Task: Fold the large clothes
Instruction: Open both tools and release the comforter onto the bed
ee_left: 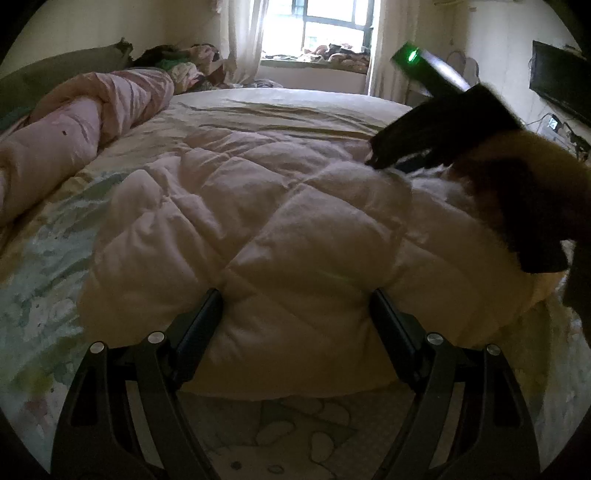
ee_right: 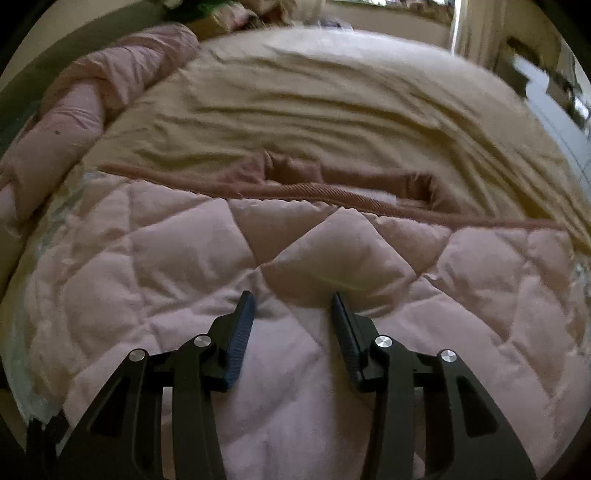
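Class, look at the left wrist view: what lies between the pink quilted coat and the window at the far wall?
In the left wrist view, only wrinkled beige bedsheet lies between the pink quilted coat and the window.

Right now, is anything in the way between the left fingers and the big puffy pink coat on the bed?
No, nothing visible blocks them. The left gripper is open right over the near edge of the quilted pink coat, with only coat fabric between its fingers. The right gripper hovers over the coat's far side, well clear.
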Demonstrator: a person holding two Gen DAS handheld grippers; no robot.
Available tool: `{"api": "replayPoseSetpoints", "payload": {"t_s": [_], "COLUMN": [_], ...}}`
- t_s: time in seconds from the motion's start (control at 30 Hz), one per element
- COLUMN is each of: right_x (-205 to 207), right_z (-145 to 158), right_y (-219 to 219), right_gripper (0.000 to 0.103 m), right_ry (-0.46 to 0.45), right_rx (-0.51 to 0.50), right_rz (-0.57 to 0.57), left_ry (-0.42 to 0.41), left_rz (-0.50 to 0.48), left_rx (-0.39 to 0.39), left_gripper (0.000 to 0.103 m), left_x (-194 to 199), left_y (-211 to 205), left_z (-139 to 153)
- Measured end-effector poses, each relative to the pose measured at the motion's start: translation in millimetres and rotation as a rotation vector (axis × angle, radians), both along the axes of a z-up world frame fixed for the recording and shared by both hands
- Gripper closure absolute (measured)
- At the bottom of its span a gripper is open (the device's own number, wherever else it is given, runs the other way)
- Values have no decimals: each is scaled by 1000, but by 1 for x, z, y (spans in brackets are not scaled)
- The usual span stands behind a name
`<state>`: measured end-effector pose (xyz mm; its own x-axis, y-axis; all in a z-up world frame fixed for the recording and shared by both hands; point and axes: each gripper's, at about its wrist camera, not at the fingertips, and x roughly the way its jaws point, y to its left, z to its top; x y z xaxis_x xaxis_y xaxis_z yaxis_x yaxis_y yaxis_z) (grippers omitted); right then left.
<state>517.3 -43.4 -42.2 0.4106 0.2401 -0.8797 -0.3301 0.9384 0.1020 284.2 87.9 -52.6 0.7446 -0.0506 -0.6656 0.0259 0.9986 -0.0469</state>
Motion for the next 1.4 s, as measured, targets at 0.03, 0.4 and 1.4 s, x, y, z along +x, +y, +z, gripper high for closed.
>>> {"api": "replayPoseSetpoints", "payload": {"t_s": [0.03,0.4,1.4], "right_x": [3,-4,-165], "right_z": [-5,-11,108], "right_y": [1,-2,-142], "right_gripper": [62,59,9], "right_ry": [17,-15,-284], "right_rx": [-7,26,332], "right_rz": [-2,-34,-42], "left_ry": [-2,-16,-74], "left_rz": [-3,-12,27], "left_rx": [-4,-106,-65], "left_gripper": [29,27,9], "left_x": [-1,-1,-40], "left_y": [0,19,25], "left_z": [1,21,63]}}
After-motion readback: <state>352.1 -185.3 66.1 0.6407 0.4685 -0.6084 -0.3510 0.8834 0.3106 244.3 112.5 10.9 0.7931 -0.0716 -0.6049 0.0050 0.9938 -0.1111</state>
